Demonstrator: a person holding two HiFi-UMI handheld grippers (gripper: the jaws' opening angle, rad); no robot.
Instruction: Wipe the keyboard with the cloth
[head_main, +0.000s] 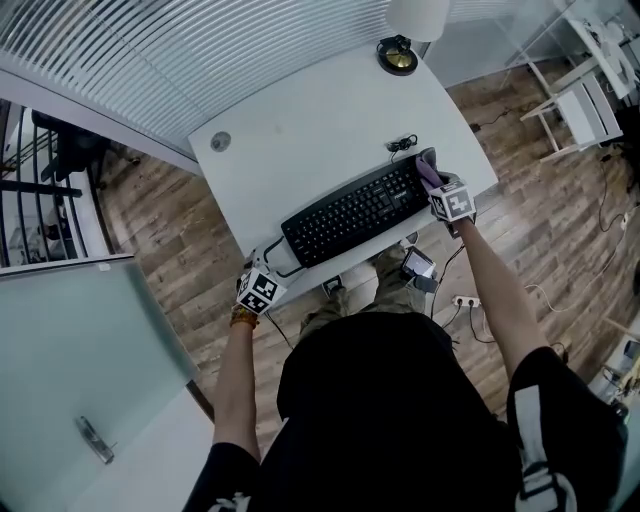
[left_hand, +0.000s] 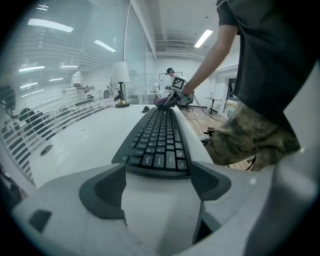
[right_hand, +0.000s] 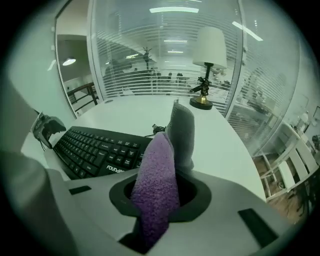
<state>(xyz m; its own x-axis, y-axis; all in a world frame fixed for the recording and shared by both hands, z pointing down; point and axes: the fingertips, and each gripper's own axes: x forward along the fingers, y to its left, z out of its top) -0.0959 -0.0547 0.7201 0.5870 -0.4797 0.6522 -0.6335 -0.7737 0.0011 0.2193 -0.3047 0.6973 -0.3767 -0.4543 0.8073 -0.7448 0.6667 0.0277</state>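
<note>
A black keyboard (head_main: 355, 212) lies slantwise near the front edge of the white table (head_main: 320, 120). My left gripper (head_main: 262, 285) is at its left end, open. In the left gripper view the keyboard (left_hand: 157, 142) runs away from just ahead of the spread jaws of the left gripper (left_hand: 157, 182). My right gripper (head_main: 447, 200) is at the keyboard's right end, shut on a purple and grey cloth (head_main: 428, 168). In the right gripper view the cloth (right_hand: 157, 175) stands up out of the jaws, with the keyboard (right_hand: 97, 150) to its left.
A table lamp (head_main: 400, 52) stands at the far edge, also in the right gripper view as a lamp (right_hand: 207, 65). A coiled cable (head_main: 402, 143) lies behind the keyboard, and a round grommet (head_main: 221, 142) is at the left. White shelving (head_main: 585, 105) stands on the wooden floor at the right.
</note>
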